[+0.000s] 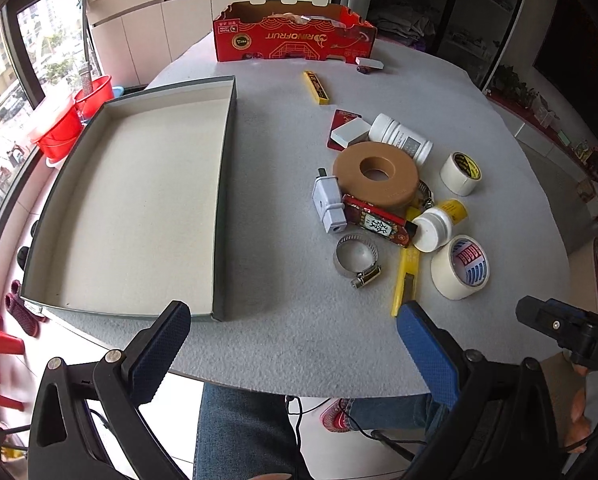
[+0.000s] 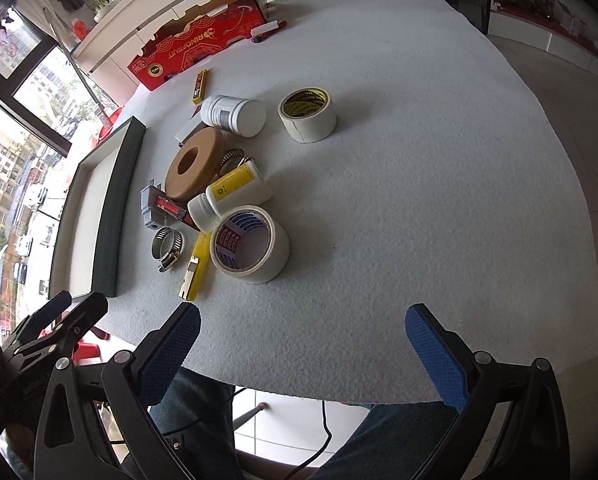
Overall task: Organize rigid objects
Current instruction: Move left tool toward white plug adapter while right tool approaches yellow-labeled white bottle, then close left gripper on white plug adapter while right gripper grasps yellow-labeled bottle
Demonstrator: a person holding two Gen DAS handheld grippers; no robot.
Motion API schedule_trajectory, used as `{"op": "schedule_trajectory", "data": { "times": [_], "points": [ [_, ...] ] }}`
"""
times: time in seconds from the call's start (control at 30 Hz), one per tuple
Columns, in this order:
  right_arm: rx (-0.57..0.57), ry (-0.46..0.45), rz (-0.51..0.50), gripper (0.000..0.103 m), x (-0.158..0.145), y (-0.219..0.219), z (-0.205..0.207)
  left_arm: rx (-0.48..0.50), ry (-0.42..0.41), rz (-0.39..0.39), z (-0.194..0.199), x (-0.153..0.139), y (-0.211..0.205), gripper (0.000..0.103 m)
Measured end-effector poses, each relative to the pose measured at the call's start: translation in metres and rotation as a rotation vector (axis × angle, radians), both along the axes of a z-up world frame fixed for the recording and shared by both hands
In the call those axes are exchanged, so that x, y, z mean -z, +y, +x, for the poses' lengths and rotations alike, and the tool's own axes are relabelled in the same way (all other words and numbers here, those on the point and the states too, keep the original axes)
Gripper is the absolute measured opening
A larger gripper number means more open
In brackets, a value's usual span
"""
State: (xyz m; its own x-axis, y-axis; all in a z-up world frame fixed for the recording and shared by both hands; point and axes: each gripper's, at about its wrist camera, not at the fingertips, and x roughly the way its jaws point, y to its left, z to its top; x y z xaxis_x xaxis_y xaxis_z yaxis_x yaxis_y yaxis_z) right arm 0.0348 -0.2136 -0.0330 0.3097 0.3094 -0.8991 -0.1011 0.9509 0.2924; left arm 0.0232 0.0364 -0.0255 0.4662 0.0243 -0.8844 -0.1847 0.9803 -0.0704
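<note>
A shallow grey box point(image 1: 227, 184) with a pale inside lies empty on the left of the table. Right of it is a heap: a tan ring point(image 1: 377, 176), two white tape rolls point(image 1: 461, 266) point(image 2: 308, 114), white bottles point(image 1: 401, 138) point(image 2: 229, 200), a hose clamp point(image 1: 357, 258), a yellow cutter point(image 1: 406, 276), a white plug point(image 1: 328, 204) and a red case point(image 1: 379, 226). My left gripper point(image 1: 295, 326) hangs open over the near table edge, below the box corner. My right gripper point(image 2: 303, 328) is open too, near the tape roll point(image 2: 251, 244), holding nothing.
A red cardboard fruit box point(image 1: 295, 38) stands at the far side, with a small yellow box point(image 1: 317, 87) and a white bar point(image 1: 369, 63) near it. Red buckets point(image 1: 59, 132) sit beyond the left edge. A person's jeans-clad legs point(image 1: 239, 432) are under the near edge.
</note>
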Motion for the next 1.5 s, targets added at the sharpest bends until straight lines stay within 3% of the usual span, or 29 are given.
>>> {"op": "schedule_trajectory", "data": {
  "times": [0.17, 0.43, 0.7, 0.87, 1.03, 1.1, 1.23, 1.33, 1.5],
  "points": [
    [0.002, 0.023, -0.011, 0.103, 0.004, 0.001, 0.009, 0.0, -0.014, 0.019, 0.038, 0.007, -0.001, 0.103],
    [-0.006, 0.038, -0.044, 0.103, 0.009, 0.01, 0.022, 0.032, 0.026, -0.046, 0.059, 0.047, 0.002, 0.103],
    [-0.093, 0.021, -0.097, 0.103, 0.016, 0.044, 0.041, 0.067, -0.011, 0.029, 0.066, 0.049, 0.018, 0.103],
    [-0.174, -0.016, -0.132, 0.103, 0.018, 0.068, 0.054, 0.069, -0.005, -0.01, 0.077, 0.049, 0.021, 0.103],
    [-0.252, -0.026, -0.202, 0.103, 0.027, 0.085, 0.069, 0.027, 0.033, 0.069, 0.085, 0.058, 0.019, 0.103],
    [-0.254, -0.032, -0.222, 0.103, 0.031, 0.086, 0.076, 0.009, 0.036, 0.104, 0.086, 0.061, 0.023, 0.103],
    [-0.175, -0.014, -0.226, 0.103, 0.038, 0.069, 0.093, -0.013, 0.037, 0.099, 0.088, 0.06, 0.032, 0.103],
    [-0.165, -0.004, -0.19, 0.103, 0.039, 0.059, 0.098, 0.017, 0.035, 0.072, 0.094, 0.058, 0.025, 0.103],
    [-0.202, -0.038, -0.22, 0.103, 0.04, 0.066, 0.101, 0.071, 0.033, 0.113, 0.106, 0.059, 0.007, 0.103]
  ]
}}
